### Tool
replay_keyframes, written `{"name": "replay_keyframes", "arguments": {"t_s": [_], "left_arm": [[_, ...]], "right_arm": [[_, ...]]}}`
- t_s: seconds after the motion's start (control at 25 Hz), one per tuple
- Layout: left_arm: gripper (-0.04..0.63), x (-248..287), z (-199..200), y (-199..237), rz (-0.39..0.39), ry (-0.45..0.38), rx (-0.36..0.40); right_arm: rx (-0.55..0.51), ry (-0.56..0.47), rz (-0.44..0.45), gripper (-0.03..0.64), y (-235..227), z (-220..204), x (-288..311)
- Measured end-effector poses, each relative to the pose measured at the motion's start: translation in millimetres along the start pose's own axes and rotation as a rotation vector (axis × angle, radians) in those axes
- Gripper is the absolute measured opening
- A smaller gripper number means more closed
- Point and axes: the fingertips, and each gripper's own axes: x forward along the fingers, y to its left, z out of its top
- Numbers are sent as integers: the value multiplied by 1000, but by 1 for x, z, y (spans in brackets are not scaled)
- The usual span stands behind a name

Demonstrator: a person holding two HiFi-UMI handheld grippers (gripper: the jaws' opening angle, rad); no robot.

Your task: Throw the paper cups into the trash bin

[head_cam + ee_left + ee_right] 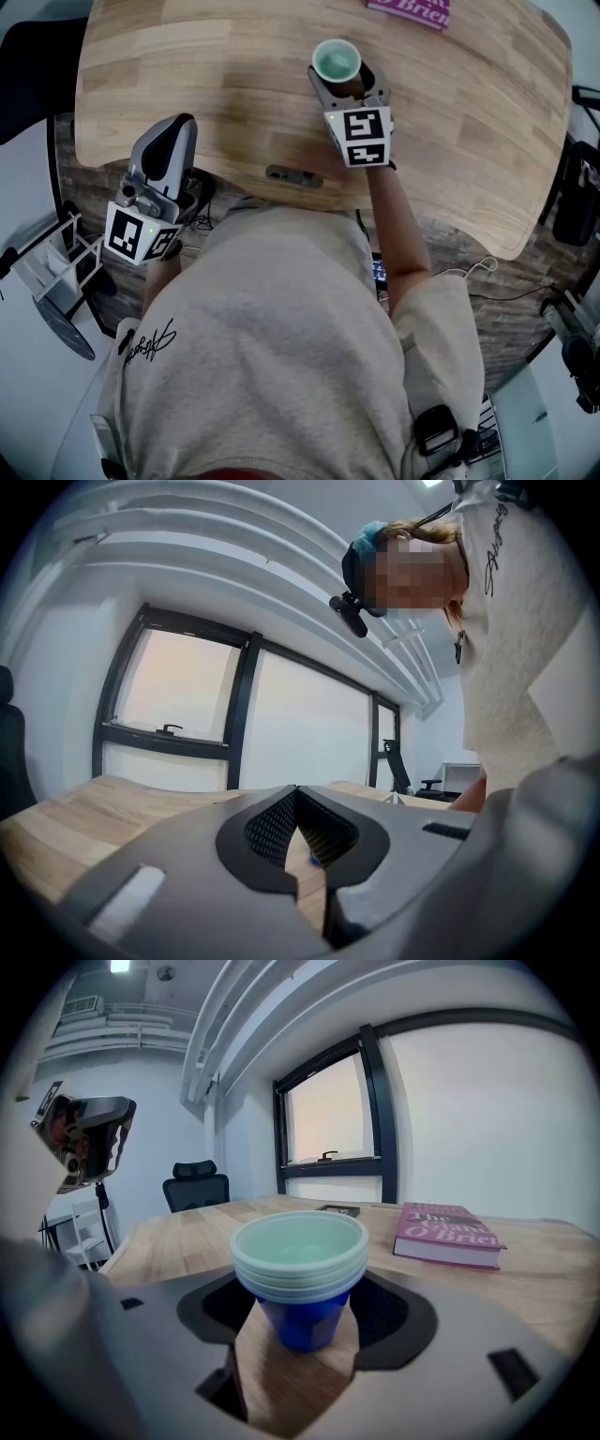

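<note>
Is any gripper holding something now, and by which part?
Nothing is held. The right gripper has its fingers apart on either side of the stack of paper cups, seemingly without touching it; the left gripper is shut and empty.

One stack of paper cups (336,61) was counted, one pink book (410,11), one table (469,141), one left gripper (296,789), one right gripper (345,82).

The left gripper (180,127) was held low on the left, close to the body, and it pointed at the near edge. Its jaws were closed, tips touching, with nothing between them. The bare right arm (398,225) reached far forward. The right gripper (347,82) had its jaws wide apart, one on each side of the paper cups (300,1265).
</note>
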Motion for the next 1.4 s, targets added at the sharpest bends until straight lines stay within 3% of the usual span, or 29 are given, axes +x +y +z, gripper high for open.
{"name": "replay_keyframes", "arguments": {"t_s": [0.28, 0.52, 1.4], "left_arm": [[3, -2, 2, 5, 5, -4, 2], [3, -1, 5, 6, 1, -15, 3], [3, 15, 18, -14, -62, -71, 10]], "right_arm": [[-6, 6, 15, 287, 0, 2, 5], [-76, 7, 32, 287, 8, 5, 2], [-52, -90, 38, 287, 16, 48, -49]]}}
